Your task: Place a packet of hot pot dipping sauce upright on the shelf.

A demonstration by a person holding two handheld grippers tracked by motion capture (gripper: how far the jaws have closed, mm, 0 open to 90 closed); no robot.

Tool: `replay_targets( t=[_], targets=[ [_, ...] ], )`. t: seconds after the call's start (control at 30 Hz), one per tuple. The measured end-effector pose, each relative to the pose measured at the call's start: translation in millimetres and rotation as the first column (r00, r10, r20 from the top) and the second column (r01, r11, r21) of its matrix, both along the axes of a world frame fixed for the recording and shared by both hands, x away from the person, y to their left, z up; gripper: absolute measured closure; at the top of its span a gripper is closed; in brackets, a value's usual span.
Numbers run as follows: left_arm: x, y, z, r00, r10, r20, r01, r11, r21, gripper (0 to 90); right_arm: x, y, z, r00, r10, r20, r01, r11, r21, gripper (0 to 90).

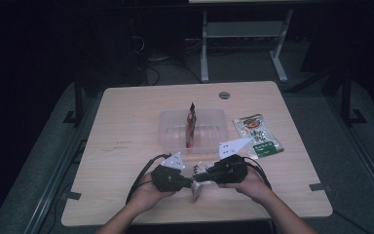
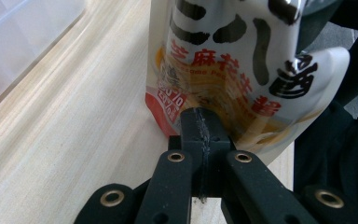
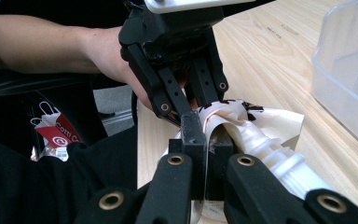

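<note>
- Both grippers grasp one white sauce pouch (image 1: 197, 184) at the table's (image 1: 126, 122) six o'clock edge.
- My left gripper (image 2: 200, 126) clenches its printed edge.
- My right gripper (image 3: 208, 140) pinches its spout end.
- At twelve o'clock I see the clear bin (image 1: 173, 129).

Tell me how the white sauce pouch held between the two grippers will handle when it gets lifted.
The pouch will probably flop: its film folds and creases where the right hand-held gripper pinches it. Its glossy printed face looks slippery, so it may slide in the left hand-held gripper, which bites just the bottom edge. The ridged white spout seems stiff, likely a firmer hold.
</note>
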State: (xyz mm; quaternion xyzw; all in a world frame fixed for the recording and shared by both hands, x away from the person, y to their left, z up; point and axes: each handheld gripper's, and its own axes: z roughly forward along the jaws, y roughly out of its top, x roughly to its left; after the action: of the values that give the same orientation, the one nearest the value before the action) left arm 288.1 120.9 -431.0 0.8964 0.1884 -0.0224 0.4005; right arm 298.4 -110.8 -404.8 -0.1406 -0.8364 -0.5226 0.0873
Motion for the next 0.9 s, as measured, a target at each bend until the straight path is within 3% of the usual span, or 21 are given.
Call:
replay_targets(
  t=[0.43, 0.67, 0.77, 0.9],
  targets=[
    [3.6, 14.8, 2.4, 0.9996, 0.028, -0.002, -0.028, 0.9996, -0.004, 90.0, 0.4, -9.2, 2.0, 0.9999, -0.007, 0.01, 0.007, 1.0, -0.008, 89.6],
    [2.1, 32.0, 1.8, 0.9992, 0.037, -0.014, -0.037, 0.9993, 0.008, 89.9, 1.0, -11.9, 13.9, 0.9992, 0.004, 0.04, -0.003, 1.0, -0.027, 89.5],
    [3.1, 42.1, 2.7, 0.9979, 0.044, -0.048, -0.044, 0.999, -0.01, 89.8, 2.2, -14.0, 20.0, 0.9986, 0.007, 0.053, -0.006, 1.0, -0.029, 89.5],
    [2.6, 53.0, 3.7, 0.9974, 0.056, -0.047, -0.056, 0.9985, 0.001, 83.6, 4.9, -16.5, 26.8, 0.9973, 0.005, 0.073, -0.003, 1.0, -0.027, 89.5]
  ],
)
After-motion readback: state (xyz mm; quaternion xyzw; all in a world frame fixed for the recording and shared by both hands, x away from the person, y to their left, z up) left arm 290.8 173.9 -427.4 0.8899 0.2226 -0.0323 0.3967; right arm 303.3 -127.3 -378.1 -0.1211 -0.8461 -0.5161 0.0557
